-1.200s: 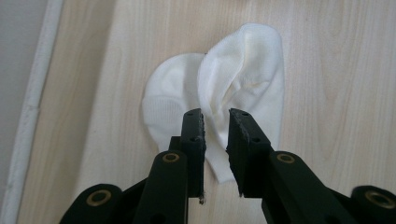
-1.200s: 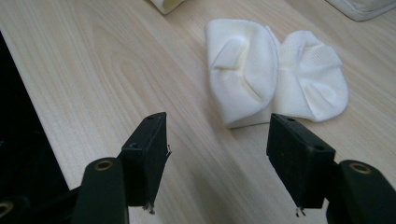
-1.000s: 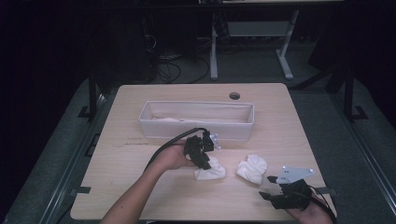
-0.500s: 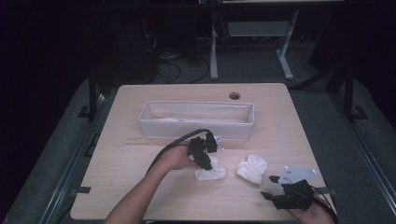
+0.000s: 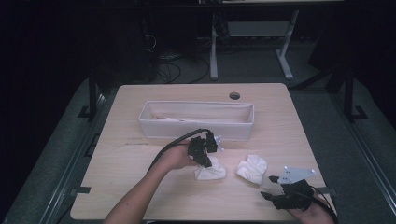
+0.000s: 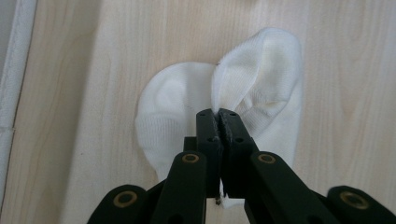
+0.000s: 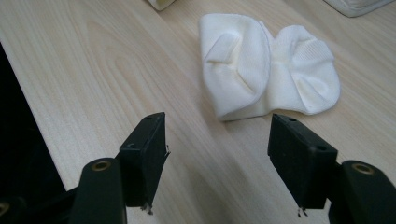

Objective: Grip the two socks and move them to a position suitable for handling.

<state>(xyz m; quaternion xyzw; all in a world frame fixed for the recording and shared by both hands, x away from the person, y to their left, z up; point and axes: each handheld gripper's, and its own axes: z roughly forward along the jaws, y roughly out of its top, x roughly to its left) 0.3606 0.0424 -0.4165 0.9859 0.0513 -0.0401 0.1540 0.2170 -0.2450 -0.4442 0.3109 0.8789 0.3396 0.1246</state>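
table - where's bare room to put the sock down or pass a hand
Free: the table's left side, from the white bin to the near edge, and the right strip beside the bin. Crowded: the near middle, where the left gripper pinches one sock beside the other sock.

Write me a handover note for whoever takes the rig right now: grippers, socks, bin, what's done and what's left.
Left gripper: jaws have just closed, pinching a fold of the left sock, which lies on the table.
Right gripper: open, holding nothing, short of the right sock.
Bin: white, behind the socks; something pale lies inside.
Done: left sock gripped.
Left: probably lift it into the bin, then take the right sock.
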